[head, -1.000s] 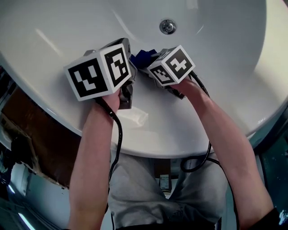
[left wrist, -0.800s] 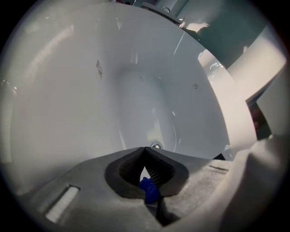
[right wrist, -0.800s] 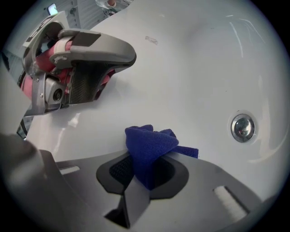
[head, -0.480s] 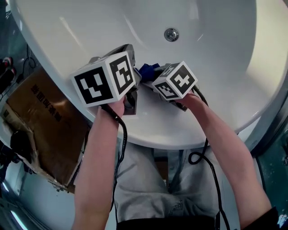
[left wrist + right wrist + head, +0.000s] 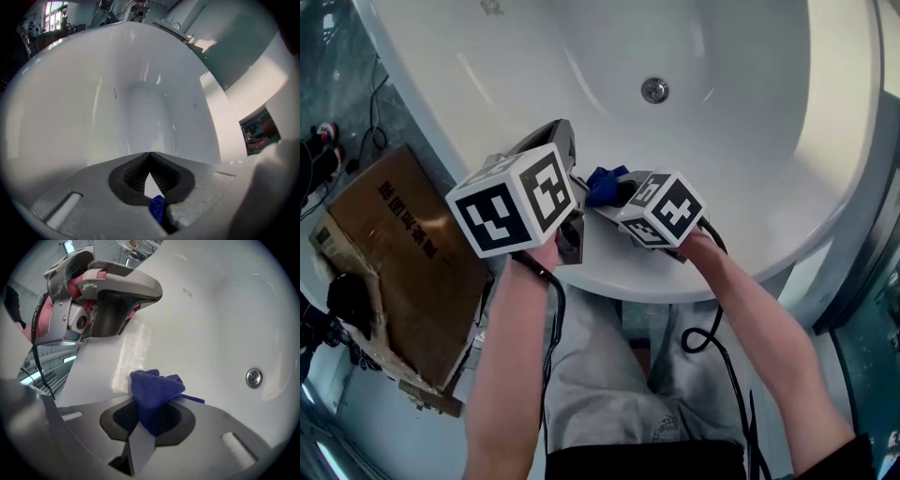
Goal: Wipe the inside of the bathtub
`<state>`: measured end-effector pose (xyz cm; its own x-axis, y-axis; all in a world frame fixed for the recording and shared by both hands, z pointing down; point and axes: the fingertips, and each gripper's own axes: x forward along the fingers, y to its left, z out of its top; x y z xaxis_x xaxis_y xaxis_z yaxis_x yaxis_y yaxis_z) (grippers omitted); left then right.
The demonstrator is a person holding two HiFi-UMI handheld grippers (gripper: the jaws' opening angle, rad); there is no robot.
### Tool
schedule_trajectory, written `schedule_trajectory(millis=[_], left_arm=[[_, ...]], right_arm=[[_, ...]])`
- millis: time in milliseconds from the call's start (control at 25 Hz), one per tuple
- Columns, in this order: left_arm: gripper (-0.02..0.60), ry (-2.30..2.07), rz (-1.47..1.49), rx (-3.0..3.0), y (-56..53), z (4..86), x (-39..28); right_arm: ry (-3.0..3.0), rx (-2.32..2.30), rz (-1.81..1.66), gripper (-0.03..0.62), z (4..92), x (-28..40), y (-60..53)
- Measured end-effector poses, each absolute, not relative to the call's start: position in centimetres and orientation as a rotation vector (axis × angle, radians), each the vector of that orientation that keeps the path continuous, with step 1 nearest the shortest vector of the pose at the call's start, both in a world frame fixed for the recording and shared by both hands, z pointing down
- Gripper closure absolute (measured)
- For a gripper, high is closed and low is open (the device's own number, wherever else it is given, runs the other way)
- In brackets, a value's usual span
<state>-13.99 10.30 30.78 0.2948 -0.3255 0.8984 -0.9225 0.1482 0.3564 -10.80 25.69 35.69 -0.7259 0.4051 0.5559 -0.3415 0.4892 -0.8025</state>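
The white bathtub [image 5: 741,253] curves away below me, its drain [image 5: 654,90] on the far wall. My right gripper [image 5: 614,194] is shut on a bunched blue cloth [image 5: 605,185], which it holds just inside the near rim. In the right gripper view the cloth [image 5: 154,387] sticks up from between the pads of that gripper [image 5: 152,411], with the drain [image 5: 253,378] off to the right. My left gripper [image 5: 560,131] hovers beside it at the left, shut, with its tips touching. The left gripper view shows that gripper [image 5: 150,157] over the tub's inside [image 5: 140,93], and a blue scrap low behind its pads.
A brown cardboard box [image 5: 403,253] lies on the floor left of the tub, with cables [image 5: 328,141] beyond it. The person's legs in grey shorts [image 5: 609,384] stand against the near rim. A metal fitting [image 5: 492,7] sits at the tub's far end.
Both grippers have drawn back from the tub wall toward the near rim, still side by side. The blue cloth stays in the right gripper. More of the floor and box shows.
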Motion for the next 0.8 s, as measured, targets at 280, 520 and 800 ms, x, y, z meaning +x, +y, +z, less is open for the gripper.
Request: schedule_trajectory(millis=[280, 520, 800], left_arm=[[0.578, -1.248, 0.659, 1.379, 12.0, 28.4, -15.2], [0.578, -1.237, 0.699, 1.387, 12.5, 27.0, -15.0], [0.578, -1.237, 0.735, 1.397, 12.2, 25.6, -15.1]], right_arm=[[-2.017, -0.126, 1.288, 0.525, 31.5, -11.7, 27.3], [-2.048, -0.111, 1.344, 0.526, 28.1, -12.0, 28.1], [-2.065, -0.159, 1.379, 0.526, 24.3, -11.8, 29.5]])
